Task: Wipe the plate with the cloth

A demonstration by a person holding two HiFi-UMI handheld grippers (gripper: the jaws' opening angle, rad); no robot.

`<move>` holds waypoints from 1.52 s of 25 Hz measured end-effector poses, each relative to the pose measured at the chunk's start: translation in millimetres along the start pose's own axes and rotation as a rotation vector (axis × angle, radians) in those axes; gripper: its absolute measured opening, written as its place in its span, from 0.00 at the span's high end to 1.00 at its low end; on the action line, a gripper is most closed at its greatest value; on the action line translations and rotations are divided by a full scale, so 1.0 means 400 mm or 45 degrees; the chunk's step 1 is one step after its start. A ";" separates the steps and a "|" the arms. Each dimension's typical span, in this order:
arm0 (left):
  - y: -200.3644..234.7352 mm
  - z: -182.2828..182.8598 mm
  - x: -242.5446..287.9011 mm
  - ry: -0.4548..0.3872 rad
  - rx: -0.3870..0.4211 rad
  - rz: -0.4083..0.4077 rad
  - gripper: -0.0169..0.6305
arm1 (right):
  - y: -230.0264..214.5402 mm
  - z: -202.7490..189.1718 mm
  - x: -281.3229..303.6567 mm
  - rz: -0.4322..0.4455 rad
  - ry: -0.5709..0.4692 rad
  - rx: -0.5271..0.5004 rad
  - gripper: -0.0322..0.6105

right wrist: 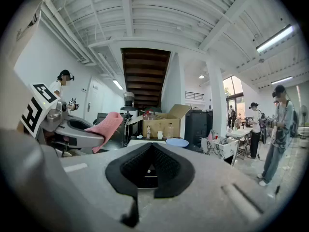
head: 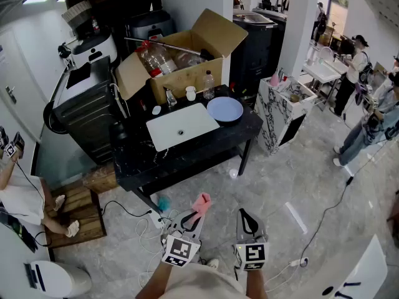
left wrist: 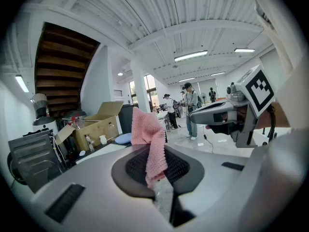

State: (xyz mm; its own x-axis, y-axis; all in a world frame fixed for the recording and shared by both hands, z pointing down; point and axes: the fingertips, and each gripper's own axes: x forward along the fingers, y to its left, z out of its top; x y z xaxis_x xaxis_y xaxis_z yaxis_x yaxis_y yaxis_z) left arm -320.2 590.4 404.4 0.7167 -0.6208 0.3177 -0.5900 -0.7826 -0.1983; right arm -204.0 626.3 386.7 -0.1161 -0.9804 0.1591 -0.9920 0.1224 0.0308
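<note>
The pink cloth [head: 202, 202] is pinched in the jaws of the left gripper [head: 194, 218]; those of the right gripper [head: 247, 223] are pressed together, empty. Both are held well short of the black table [head: 187, 159], on whose far right corner the blue plate [head: 225, 109] is set, ahead of the cloth.

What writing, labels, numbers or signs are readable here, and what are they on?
No readable text anywhere.
Left marker cube, right marker cube: black-and-white square patterns, codes rather than letters.
Label on the small clear plastic bottle: too small to read.
Brown cardboard box, pink knitted cloth: no print visible.
</note>
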 end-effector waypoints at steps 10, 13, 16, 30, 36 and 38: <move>-0.002 0.018 0.052 -0.010 -0.003 -0.001 0.92 | -0.030 0.005 0.029 0.030 -0.019 0.020 0.94; 0.019 0.021 0.078 -0.014 -0.007 -0.004 0.92 | -0.034 0.004 0.059 0.036 -0.005 0.018 0.94; 0.052 0.026 0.114 -0.017 -0.008 -0.010 0.92 | -0.041 0.006 0.105 0.045 0.006 0.001 0.94; 0.249 0.062 0.331 -0.029 -0.006 -0.081 0.92 | -0.123 0.047 0.370 -0.033 0.055 -0.004 0.94; 0.341 0.072 0.416 -0.034 -0.008 -0.117 0.92 | -0.143 0.065 0.481 -0.068 0.075 -0.009 0.94; 0.367 0.079 0.440 -0.046 -0.010 -0.133 0.92 | -0.149 0.072 0.513 -0.088 0.080 -0.009 0.94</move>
State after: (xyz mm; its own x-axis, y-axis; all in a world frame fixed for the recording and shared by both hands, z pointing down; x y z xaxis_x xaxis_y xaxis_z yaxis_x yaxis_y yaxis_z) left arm -269.0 364.7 401.8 0.7872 -0.5374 0.3025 -0.5144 -0.8428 -0.1586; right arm -170.3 413.3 389.2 -0.0440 -0.9750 0.2179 -0.9971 0.0563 0.0506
